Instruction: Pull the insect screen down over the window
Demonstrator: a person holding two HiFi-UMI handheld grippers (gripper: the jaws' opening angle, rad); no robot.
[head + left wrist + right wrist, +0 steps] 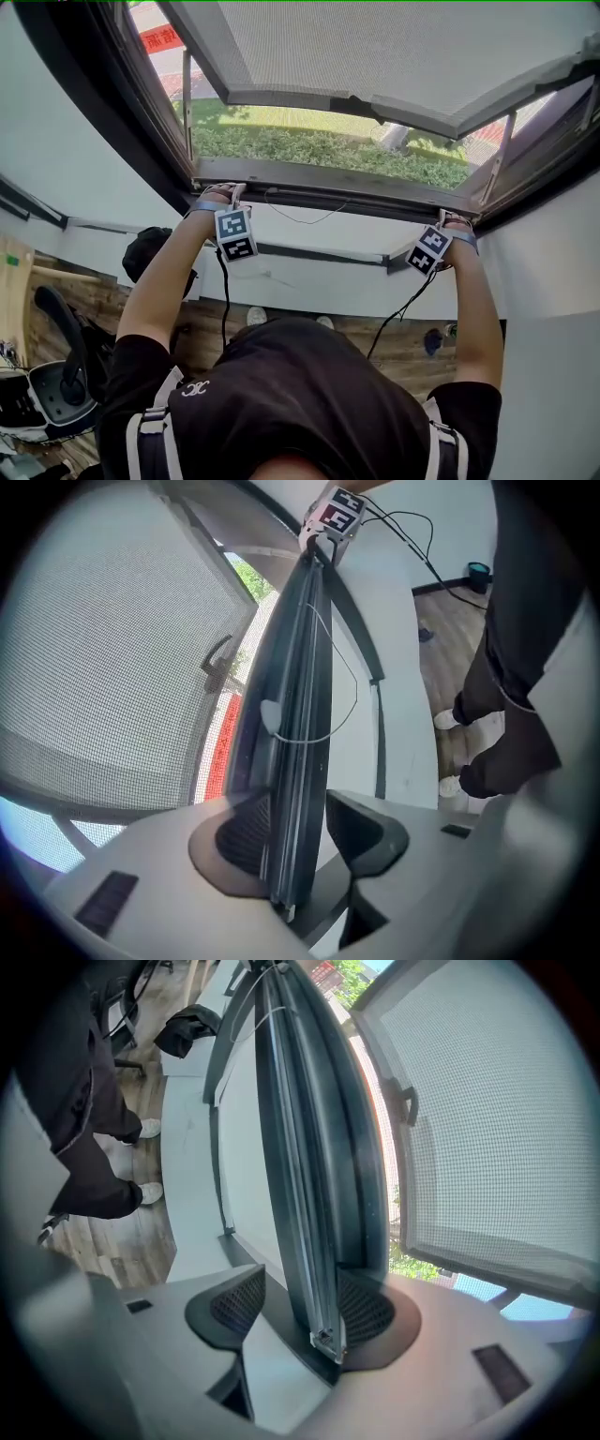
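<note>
The insect screen's dark bottom bar (pixel 328 183) lies along the window's lower edge, just above the white sill (pixel 319 239). My left gripper (pixel 225 194) sits at the bar's left end and my right gripper (pixel 450 223) at its right end. In the left gripper view the bar (pixel 295 761) runs between the open jaws of the left gripper (pixel 305 836), close to the left pad and clear of the right one. The right gripper view shows the bar (pixel 314 1241) between the open jaws of the right gripper (pixel 305 1312), next to the right pad, with a gap on the left.
An outward-swung sash with a gridded pane (pixel 394 47) hangs over the opening, with grass and a hedge (pixel 319 145) beyond. A thin cord (pixel 328 705) loops off the bar. A black bag (pixel 150 248) rests at the sill's left. An office chair (pixel 56 375) stands on the wooden floor.
</note>
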